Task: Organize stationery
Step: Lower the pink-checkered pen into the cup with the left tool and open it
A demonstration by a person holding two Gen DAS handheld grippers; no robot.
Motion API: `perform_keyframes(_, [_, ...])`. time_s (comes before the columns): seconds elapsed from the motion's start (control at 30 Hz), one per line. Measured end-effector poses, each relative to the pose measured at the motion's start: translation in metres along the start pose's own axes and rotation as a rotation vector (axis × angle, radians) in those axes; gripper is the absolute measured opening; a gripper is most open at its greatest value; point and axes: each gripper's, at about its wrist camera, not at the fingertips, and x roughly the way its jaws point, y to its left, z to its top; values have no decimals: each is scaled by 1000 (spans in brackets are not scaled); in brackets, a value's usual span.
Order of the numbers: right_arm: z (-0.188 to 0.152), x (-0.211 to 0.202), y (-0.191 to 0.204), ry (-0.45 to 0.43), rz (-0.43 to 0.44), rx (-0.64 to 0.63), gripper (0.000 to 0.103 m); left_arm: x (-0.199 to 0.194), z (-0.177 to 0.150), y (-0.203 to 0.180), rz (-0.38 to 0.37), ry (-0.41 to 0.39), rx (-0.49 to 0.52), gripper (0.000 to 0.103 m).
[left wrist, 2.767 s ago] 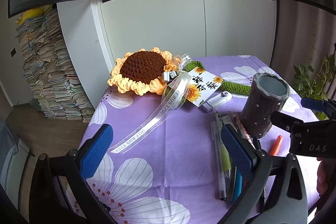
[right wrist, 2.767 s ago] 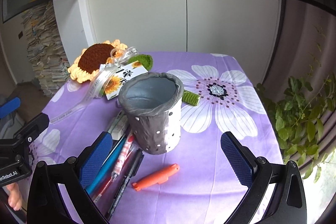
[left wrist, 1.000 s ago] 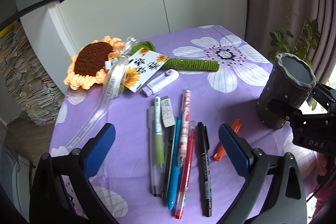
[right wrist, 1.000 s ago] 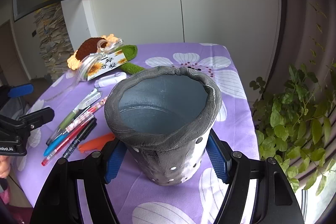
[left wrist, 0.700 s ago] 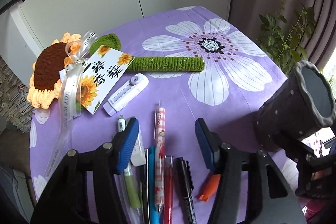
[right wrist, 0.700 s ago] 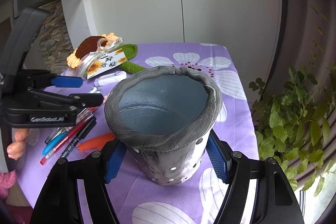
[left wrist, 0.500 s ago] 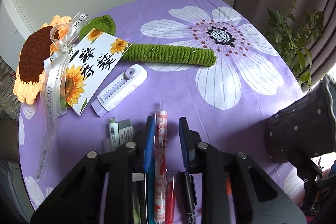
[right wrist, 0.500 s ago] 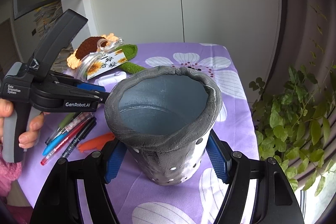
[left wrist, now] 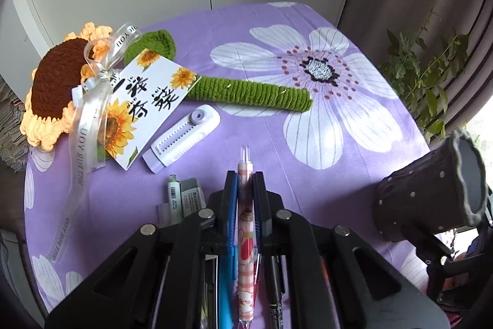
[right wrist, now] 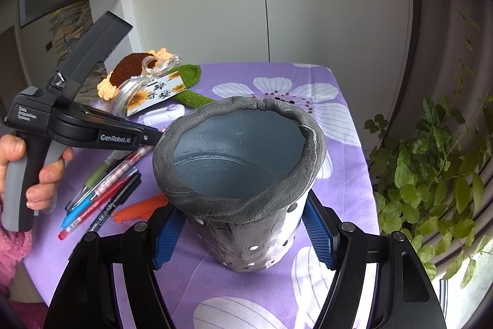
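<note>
Left gripper (left wrist: 245,205) has just clamped the pink pen (left wrist: 245,224) lengthwise along its fingers, and the pot (left wrist: 431,193) the right gripper (right wrist: 243,228) grips sits off to its right.

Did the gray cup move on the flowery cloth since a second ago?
No. The gray cup sits between the right gripper pads, its rim at the same spot against the white cabinet seam as before.

both wrist views look down, sharing table (left wrist: 252,30).
</note>
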Motion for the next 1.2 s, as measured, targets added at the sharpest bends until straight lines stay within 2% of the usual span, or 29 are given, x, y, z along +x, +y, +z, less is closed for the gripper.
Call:
perform_keyframes(0.33, [0, 0, 0, 0, 0, 0, 72, -102, -3, -24, -97, -242, 27, 8])
perform_keyframes(0.63, [0, 0, 1, 1, -1, -1, 72, -165, 14, -61, -198, -409, 108, 8])
perform_keyframes(0.8, [0, 0, 0, 5, -3, -2, 72, -166, 28, -84, -278, -427, 150, 8])
perform_keyframes(0.9, [0, 0, 0, 5, -4, -3, 72, -156, 31, -96, -303, -406, 174, 8])
perform_keyframes(1.07, [1, 1, 0, 12, -14, -6, 72, -128, 25, -105, -250, -347, 203, 8])
perform_keyframes(1.2, [1, 1, 0, 13, -16, -7, 72, -114, 18, -107, -243, -313, 217, 8])
